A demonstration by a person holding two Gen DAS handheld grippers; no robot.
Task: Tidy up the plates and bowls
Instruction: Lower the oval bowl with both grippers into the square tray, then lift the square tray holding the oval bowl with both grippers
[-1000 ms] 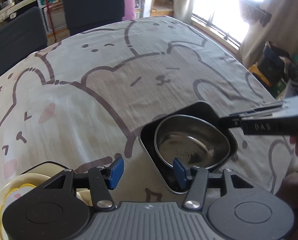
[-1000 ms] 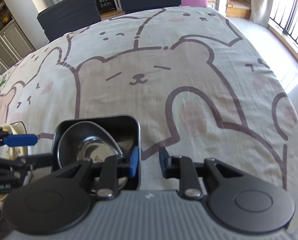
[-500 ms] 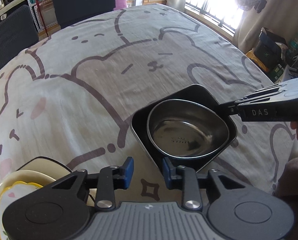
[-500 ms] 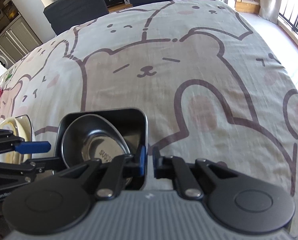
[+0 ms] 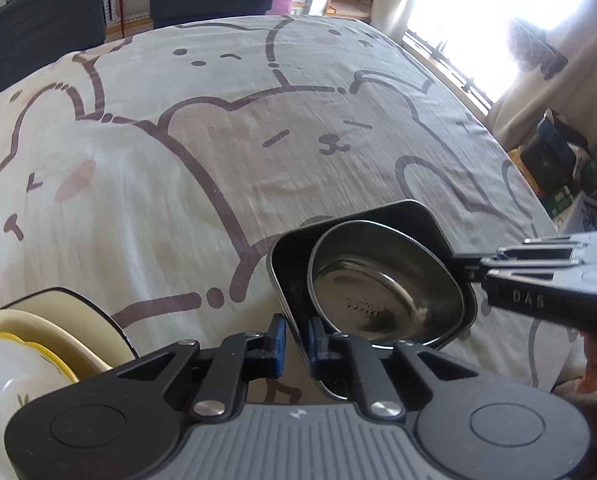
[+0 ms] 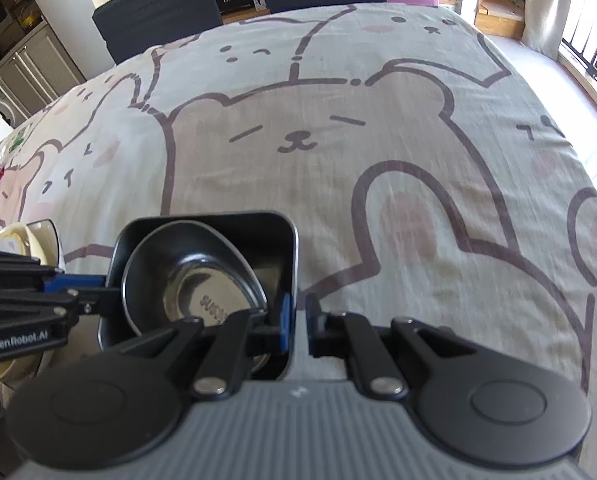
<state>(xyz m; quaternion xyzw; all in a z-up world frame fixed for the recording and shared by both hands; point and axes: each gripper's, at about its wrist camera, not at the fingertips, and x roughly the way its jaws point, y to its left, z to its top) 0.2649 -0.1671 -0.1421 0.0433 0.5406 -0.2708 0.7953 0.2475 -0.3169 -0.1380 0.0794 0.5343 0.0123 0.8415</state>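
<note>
A black square dish [image 5: 286, 264] lies on the bear-print tablecloth [image 5: 258, 140] with a steel bowl [image 5: 378, 292] inside it. My left gripper [image 5: 295, 340] has its jaws closing on the dish's near-left wall, which sits between the blue pads. In the right wrist view the same dish [image 6: 202, 220] and steel bowl [image 6: 202, 292] appear. There my right gripper [image 6: 297, 324] is shut on the dish's right wall. The right gripper [image 5: 468, 268] also shows from the side in the left wrist view. The left gripper [image 6: 98, 288] shows at the dish's left side in the right wrist view.
A stack of cream and yellow-rimmed crockery [image 5: 30, 344] stands at the near left, on a dark-rimmed plate. Dark chairs [image 6: 154, 12] line the table's far edge. Boxes and bags [image 5: 554, 156] sit on the floor by the window at right.
The left jaws came together from wide apart onto the dish's wall. The right jaws closed on the opposite wall. The dish now sits tilted between them.
</note>
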